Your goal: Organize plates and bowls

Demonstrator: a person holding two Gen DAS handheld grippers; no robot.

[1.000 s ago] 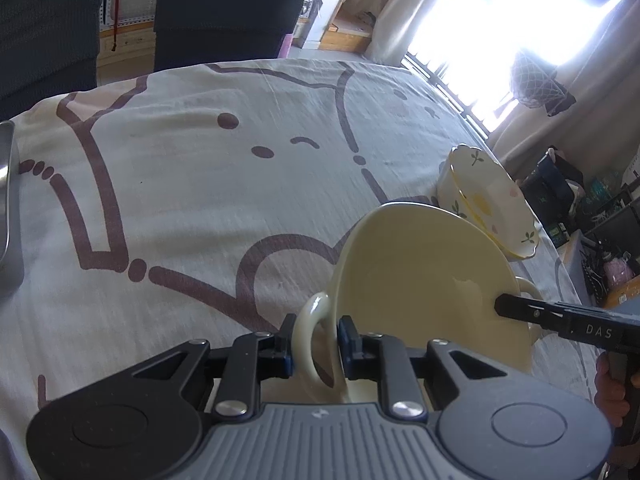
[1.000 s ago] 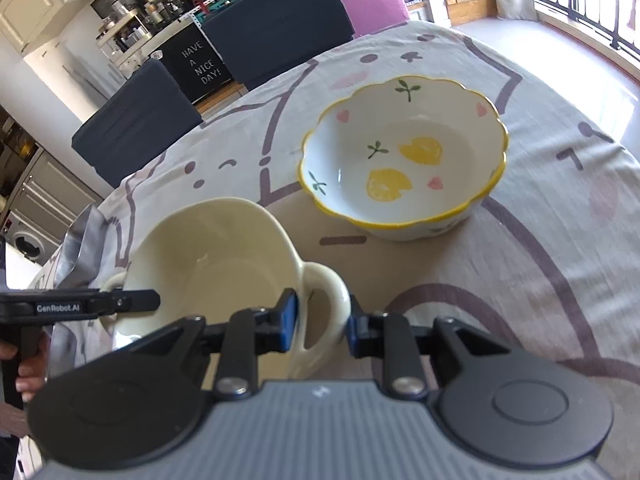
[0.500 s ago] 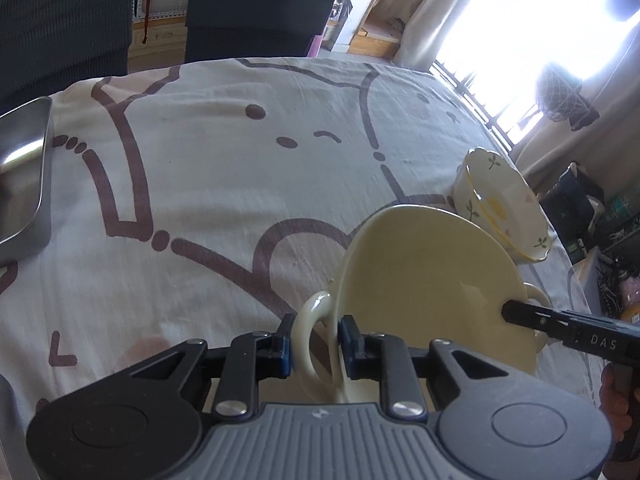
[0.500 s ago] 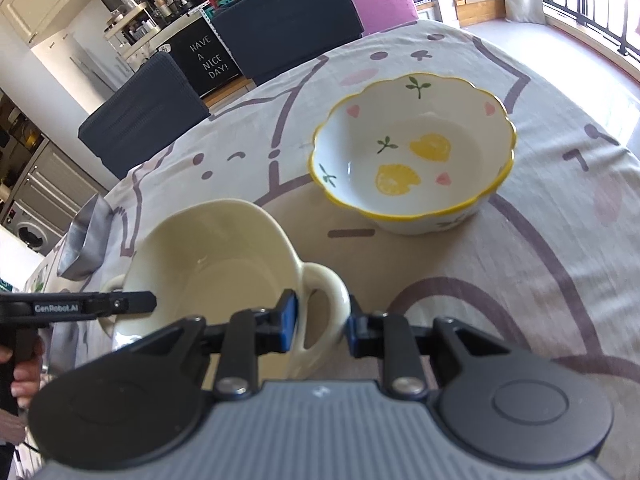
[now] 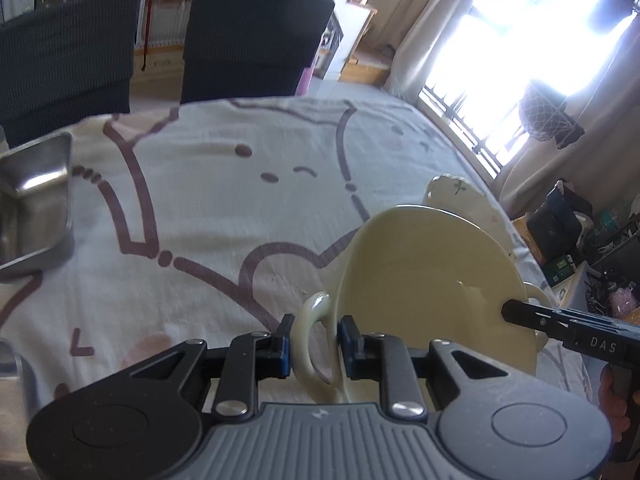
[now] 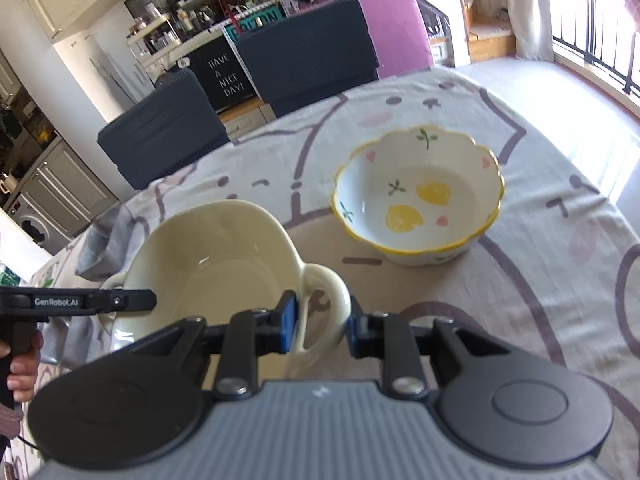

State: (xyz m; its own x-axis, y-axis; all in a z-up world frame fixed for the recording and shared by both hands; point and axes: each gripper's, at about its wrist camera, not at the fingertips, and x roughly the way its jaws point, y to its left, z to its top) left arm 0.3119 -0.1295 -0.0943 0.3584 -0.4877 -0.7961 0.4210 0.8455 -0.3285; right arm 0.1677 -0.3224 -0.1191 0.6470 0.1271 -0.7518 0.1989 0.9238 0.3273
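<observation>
A cream two-handled bowl (image 5: 432,280) (image 6: 216,264) hangs above the tablecloth between both hands. My left gripper (image 5: 314,346) is shut on one loop handle (image 5: 310,344). My right gripper (image 6: 322,324) is shut on the opposite loop handle (image 6: 326,304). In each wrist view the other gripper's finger reaches the bowl's far rim. Beyond it stands a white scalloped bowl (image 6: 418,196) (image 5: 460,196) with a yellow edge and lemon prints, empty, on the cloth to the right.
A cartoon-print tablecloth (image 5: 224,208) covers the table. A steel tray (image 5: 32,208) sits at the left edge. Dark chairs (image 6: 304,52) stand at the far side. A person's hand (image 6: 22,360) holds the left gripper's grip. The table's right edge drops off near the window.
The cream bowl has risen off the cloth with both grippers still on its handles. The steel tray has come into the left wrist view, and the lemon bowl looks farther below.
</observation>
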